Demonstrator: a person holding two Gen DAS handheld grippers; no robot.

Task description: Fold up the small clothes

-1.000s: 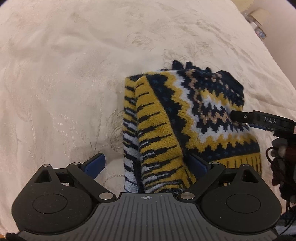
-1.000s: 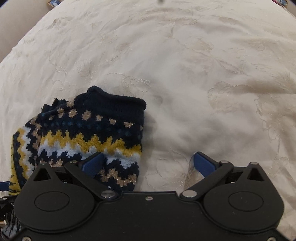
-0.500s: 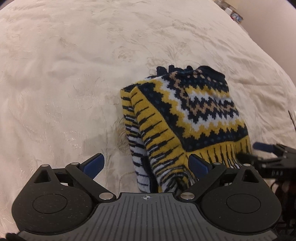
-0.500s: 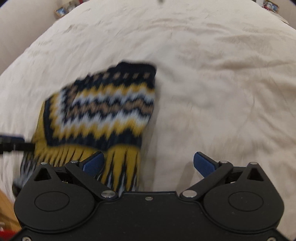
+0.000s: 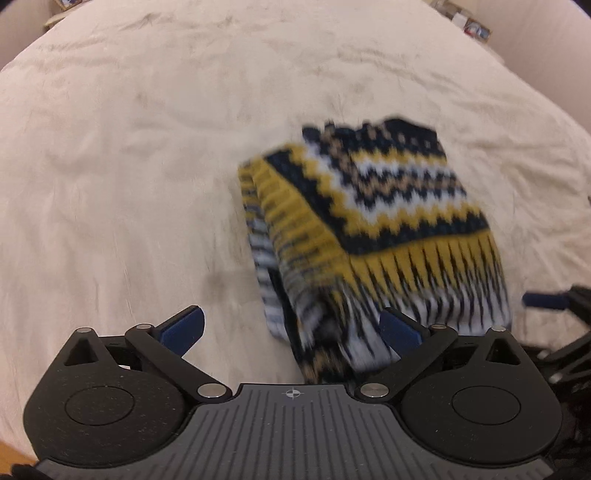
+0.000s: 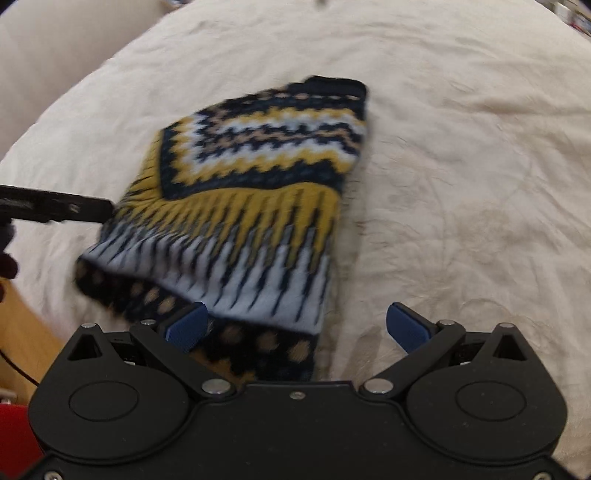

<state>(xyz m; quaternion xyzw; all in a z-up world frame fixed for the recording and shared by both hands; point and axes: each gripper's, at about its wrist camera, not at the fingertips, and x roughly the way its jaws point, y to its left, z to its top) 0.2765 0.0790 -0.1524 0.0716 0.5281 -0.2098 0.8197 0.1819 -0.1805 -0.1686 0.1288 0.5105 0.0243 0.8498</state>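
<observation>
A small knitted sweater [image 5: 373, 218] with navy, yellow and white zigzag bands lies folded into a compact rectangle on the cream bedspread [image 5: 147, 147]. It also shows in the right wrist view [image 6: 258, 192]. My left gripper [image 5: 291, 326] is open and empty, just short of the sweater's near left corner. My right gripper [image 6: 297, 325] is open and empty, with the sweater's near edge by its left finger [image 6: 184, 325]. The right gripper's blue tip [image 5: 543, 299] shows at the right of the left wrist view. The left gripper's finger [image 6: 55, 208] shows at the left of the right wrist view.
The bedspread covers the whole surface and falls away at the edges. A wooden floor or frame [image 6: 26, 332] shows at the lower left of the right wrist view. Small items [image 5: 469, 22] stand on a ledge beyond the bed.
Both grippers have drawn back toward the near edge of the bed, away from the sweater. The sweater lies where it was, folded. Both grippers stay open.
</observation>
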